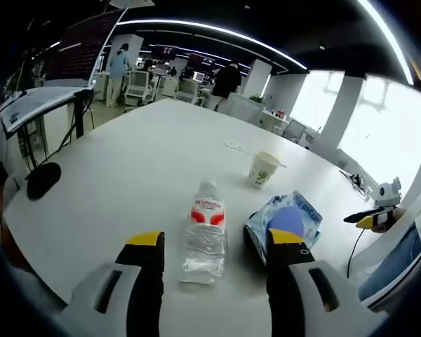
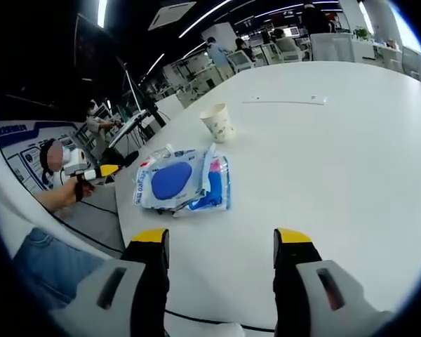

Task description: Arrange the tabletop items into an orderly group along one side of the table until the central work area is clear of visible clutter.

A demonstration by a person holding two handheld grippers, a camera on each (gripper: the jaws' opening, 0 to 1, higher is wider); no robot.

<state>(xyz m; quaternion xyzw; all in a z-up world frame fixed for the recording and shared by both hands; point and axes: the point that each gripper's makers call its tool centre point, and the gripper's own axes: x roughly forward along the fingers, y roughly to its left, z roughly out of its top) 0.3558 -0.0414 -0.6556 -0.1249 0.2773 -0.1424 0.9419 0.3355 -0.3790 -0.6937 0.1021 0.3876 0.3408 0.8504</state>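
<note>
A clear water bottle (image 1: 205, 232) with a red label lies on its side on the white table (image 1: 126, 168). My left gripper (image 1: 216, 242) is open, its yellow-tipped jaws standing wide either side of the bottle's base without touching it. A blue and white packet (image 1: 286, 216) lies just right of the bottle, behind the right jaw. A paper cup (image 1: 264, 168) stands upright beyond it. My right gripper (image 2: 221, 242) is open over bare table (image 2: 337, 161) near the edge, with the packet (image 2: 182, 179) ahead to the left and the cup (image 2: 218, 121) further on.
A thin white strip (image 2: 284, 100) lies far out on the table. A black object (image 1: 42, 179) sits beside the table's left edge. The right gripper (image 1: 365, 219) shows at the table's right side. People and desks stand in the background.
</note>
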